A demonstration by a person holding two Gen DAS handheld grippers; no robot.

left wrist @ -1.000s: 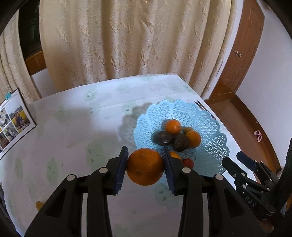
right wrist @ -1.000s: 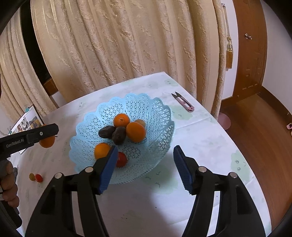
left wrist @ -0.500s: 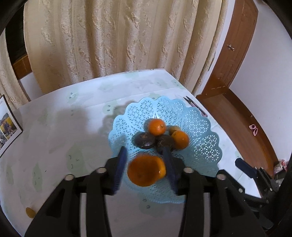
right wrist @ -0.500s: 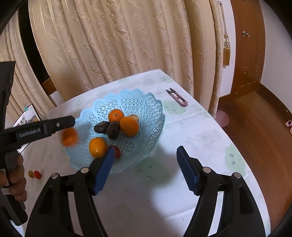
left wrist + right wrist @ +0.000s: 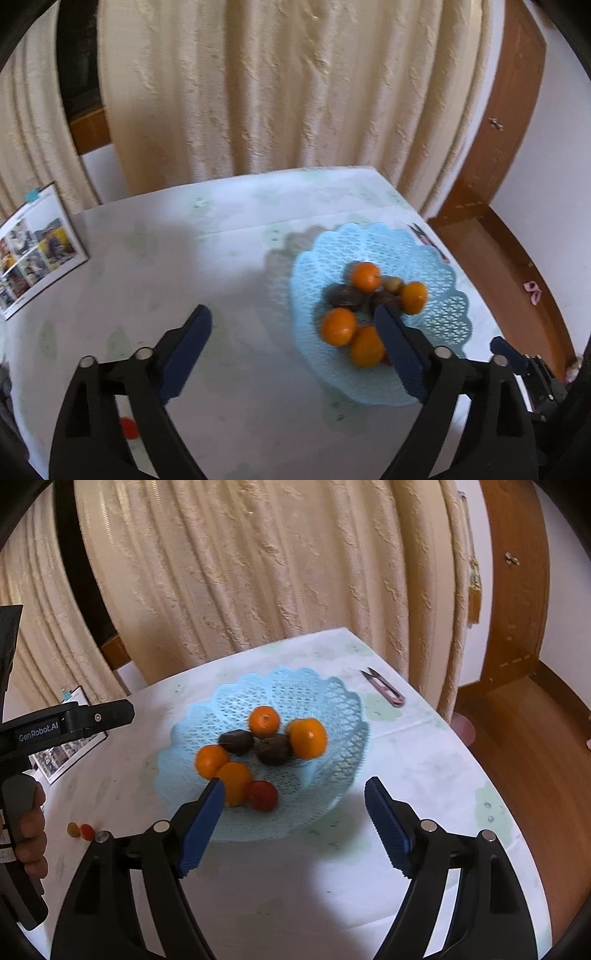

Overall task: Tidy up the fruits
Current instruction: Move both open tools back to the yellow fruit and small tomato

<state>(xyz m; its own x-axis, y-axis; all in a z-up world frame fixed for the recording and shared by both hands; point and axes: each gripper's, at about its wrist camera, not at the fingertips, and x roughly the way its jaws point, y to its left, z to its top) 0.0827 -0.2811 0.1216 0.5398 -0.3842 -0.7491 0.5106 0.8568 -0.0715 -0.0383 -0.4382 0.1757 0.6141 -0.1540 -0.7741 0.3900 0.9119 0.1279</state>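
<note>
A light blue lattice basket (image 5: 436, 258) (image 5: 303, 686) stands on the white table. It holds several oranges, two dark fruits (image 5: 236, 740) and a red tomato (image 5: 263, 795). The orange I carried (image 5: 338, 326) (image 5: 211, 761) lies at the basket's left side. My left gripper (image 5: 293, 332) is open and empty, left of and above the basket; it also shows in the right wrist view (image 5: 110, 714). My right gripper (image 5: 295, 801) is open and empty over the basket's near rim. Two small fruits, one yellow (image 5: 72, 828) and one red (image 5: 86, 830), lie on the table at the left.
A photo calendar (image 5: 35, 247) stands at the table's left edge. Small red clippers (image 5: 384, 692) lie right of the basket. Cream curtains hang behind the table. A wooden floor and door are to the right, past the table edge.
My left gripper opened and let the orange go into the basket, then drew back to the left. My right gripper stayed open and shifted slightly.
</note>
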